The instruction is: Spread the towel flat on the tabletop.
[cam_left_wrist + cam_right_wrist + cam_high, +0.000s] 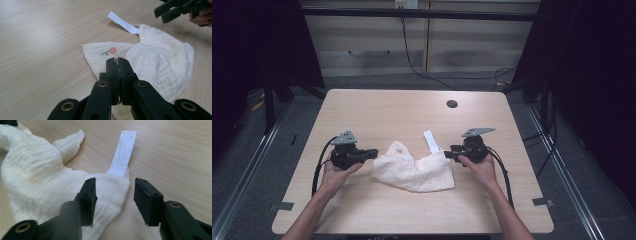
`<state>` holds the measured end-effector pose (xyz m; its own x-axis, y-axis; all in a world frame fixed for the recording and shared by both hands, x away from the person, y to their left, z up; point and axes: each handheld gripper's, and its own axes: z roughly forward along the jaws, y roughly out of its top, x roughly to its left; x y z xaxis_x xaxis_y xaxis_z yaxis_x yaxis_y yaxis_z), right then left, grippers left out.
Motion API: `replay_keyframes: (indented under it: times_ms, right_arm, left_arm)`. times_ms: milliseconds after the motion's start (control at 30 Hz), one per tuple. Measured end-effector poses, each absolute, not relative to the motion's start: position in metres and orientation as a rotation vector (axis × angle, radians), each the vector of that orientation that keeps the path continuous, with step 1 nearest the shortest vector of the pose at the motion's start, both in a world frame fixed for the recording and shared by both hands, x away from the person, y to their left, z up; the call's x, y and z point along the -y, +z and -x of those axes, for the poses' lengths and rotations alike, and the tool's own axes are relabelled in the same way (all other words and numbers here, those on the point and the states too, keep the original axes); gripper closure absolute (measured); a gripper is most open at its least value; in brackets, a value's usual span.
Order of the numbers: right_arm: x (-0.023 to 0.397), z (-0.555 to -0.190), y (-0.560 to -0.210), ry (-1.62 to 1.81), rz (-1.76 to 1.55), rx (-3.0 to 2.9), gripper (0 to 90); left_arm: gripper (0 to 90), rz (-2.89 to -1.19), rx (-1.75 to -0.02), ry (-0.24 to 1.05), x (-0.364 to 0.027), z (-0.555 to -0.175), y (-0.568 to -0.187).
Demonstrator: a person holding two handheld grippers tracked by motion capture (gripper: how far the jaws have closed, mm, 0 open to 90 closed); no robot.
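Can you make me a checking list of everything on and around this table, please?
Surface: pale wooden table, round cable hole near the far edge.
Job's things: crumpled white muslin cloth with a small embroidered flower and a white ribbon tag lying flat.
Clutter: nothing seen.
Grippers: left gripper shut, nothing visibly between its jaws, just above the cloth's near corner; right gripper open, its jaws on either side of the cloth's edge by the tag, pads not pressing.
Cables: black cable from the left gripper, another from the right; wires on the floor behind.
Surroundings: drawer cabinets, dark curtains either side.
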<state>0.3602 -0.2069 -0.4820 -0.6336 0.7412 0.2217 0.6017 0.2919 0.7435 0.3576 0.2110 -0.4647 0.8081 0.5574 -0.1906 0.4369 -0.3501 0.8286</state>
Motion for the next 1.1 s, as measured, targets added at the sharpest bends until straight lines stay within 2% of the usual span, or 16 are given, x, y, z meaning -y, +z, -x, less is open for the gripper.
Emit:
replay_keyframes:
  times_ms: [233, 400, 567, 667, 700, 733, 833, 1100]
  right_arm:
    - [0.200, -0.381, -0.496, 1.274, -1.274, -2.430, 66.6]
    - [0.196, -0.390, -0.502, 1.250, -1.286, -2.463, 65.9]
    - [0.192, -0.390, -0.506, 1.217, -1.284, -2.464, 61.0]
    - [0.190, -0.388, -0.506, 1.209, -1.283, -2.462, 69.8]
    - [0.189, -0.387, -0.507, 1.204, -1.282, -2.461, 78.9]
    - [0.190, -0.387, -0.507, 1.210, -1.281, -2.461, 82.2]
    - [0.193, -0.384, -0.505, 1.273, -1.297, -2.435, 86.6]
    - [0.206, -0.377, -0.481, 1.385, -1.271, -2.356, 88.0]
  left_arm:
    - [88.1, -1.991, -0.752, 0.142, -0.210, -0.360, -0.468]
    - [88.1, -1.994, -0.748, 0.141, -0.209, -0.360, -0.467]
    - [88.1, -1.983, -0.750, 0.136, -0.211, -0.360, -0.467]
    - [88.1, -1.977, -0.754, 0.137, -0.212, -0.361, -0.466]
    - [88.1, -1.976, -0.755, 0.137, -0.213, -0.361, -0.466]
    - [88.1, -1.975, -0.755, 0.138, -0.213, -0.361, -0.466]
    - [88.2, -1.963, -0.760, 0.132, -0.214, -0.361, -0.465]
    - [88.3, -1.927, -0.762, 0.139, -0.220, -0.360, -0.459]
